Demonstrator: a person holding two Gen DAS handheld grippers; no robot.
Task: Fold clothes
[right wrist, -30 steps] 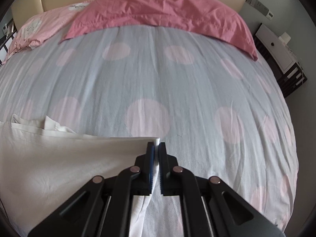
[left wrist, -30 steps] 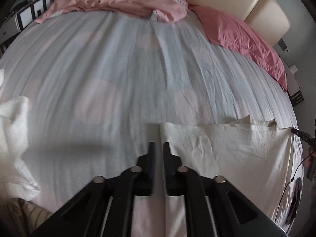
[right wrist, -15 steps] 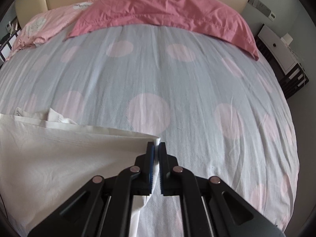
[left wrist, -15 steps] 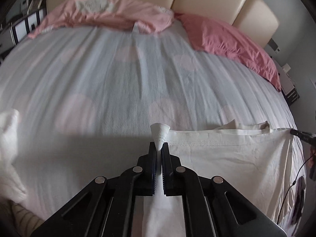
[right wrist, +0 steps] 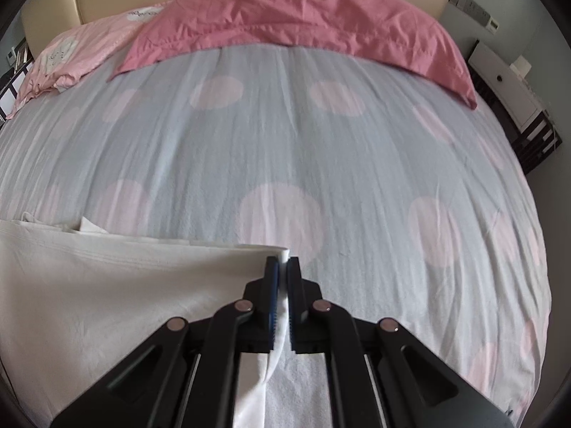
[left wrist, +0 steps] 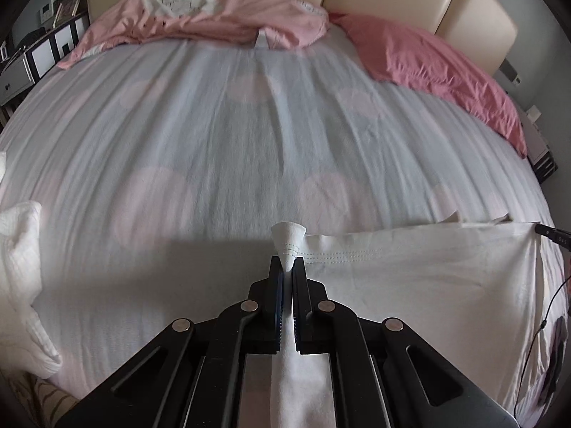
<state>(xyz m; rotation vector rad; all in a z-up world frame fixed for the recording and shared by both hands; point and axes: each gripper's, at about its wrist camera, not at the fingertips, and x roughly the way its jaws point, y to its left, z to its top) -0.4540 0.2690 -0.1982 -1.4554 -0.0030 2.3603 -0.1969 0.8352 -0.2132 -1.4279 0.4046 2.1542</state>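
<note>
Left hand-held gripper [left wrist: 287,267] is pinching one hemmed corner of the cream garment [left wrist: 421,278], with a small tuft poking past the tips; right hand-held gripper [right wrist: 282,267] pinches the opposite corner, so I hold the stitched edge stretched between them, low over the bed [right wrist: 321,149]. Risk: both bites look shallow, so pulling the edge tighter could slip a corner free. If my two sides travel unevenly, the fold would land skewed.
</note>
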